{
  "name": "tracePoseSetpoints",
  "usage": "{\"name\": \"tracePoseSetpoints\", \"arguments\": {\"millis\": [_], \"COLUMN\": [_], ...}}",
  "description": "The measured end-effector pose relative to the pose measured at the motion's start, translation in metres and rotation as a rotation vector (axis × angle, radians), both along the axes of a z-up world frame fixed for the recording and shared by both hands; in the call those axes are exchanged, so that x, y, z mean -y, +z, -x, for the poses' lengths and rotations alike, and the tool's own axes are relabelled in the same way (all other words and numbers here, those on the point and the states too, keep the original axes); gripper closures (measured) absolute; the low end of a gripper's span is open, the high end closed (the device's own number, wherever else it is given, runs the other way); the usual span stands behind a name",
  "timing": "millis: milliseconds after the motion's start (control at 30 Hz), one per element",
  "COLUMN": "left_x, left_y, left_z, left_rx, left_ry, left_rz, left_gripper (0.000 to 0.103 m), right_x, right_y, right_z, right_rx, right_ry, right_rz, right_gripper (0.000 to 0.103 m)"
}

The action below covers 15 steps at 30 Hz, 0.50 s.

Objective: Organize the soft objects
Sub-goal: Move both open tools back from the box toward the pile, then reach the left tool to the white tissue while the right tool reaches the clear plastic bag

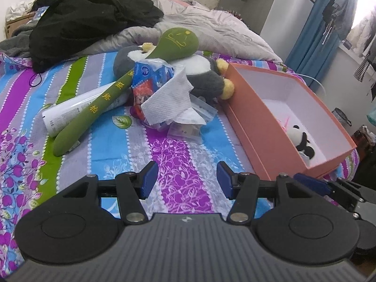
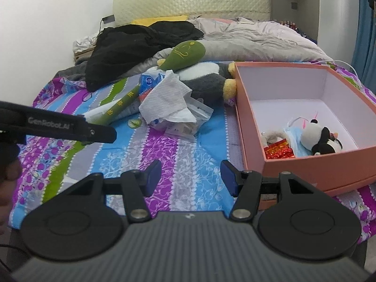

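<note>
While both grippers (image 1: 185, 179) (image 2: 190, 177) gape empty, bare sheet (image 1: 178, 155) btwn pile (image 1: 164, 94) & box edge (image 1: 253, 136)

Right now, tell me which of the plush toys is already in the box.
The small black-and-white panda, lying in the near corner of the pink box. The green spoon-shaped plush and the grey penguin lie outside on the bedspread.

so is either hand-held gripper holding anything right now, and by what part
Nothing is held. The left hand-held gripper and the right hand-held gripper both stand open, with only the striped floral bedsheet showing between their blue pads.
</note>
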State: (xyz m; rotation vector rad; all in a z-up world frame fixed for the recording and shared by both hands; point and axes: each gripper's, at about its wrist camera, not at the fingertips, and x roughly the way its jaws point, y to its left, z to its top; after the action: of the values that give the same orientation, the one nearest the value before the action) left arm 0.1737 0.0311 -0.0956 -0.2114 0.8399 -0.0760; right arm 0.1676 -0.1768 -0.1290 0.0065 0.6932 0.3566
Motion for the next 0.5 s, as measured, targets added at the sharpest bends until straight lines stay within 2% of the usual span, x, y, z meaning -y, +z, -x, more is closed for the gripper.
{"name": "tracePoseSetpoints", "arguments": {"millis": [333,500], "left_x": [-0.006,-0.012], "left_y": [-0.026,-0.035], "left_z": [-0.039,-0.053], "left_rx": [-0.02,-0.025], "left_ry": [0.013,0.03], "left_rz": [-0.014,-0.02], "left_gripper": [0.042,0.038], "right_x": [-0.011,-0.017], "right_y": [-0.021,-0.031], "right_z": [-0.029,-0.043], "right_rx": [-0.011,-0.017], "right_ry": [0.021,0.037], "right_rz": [0.006,0.012], "right_gripper": [0.045,0.045]}}
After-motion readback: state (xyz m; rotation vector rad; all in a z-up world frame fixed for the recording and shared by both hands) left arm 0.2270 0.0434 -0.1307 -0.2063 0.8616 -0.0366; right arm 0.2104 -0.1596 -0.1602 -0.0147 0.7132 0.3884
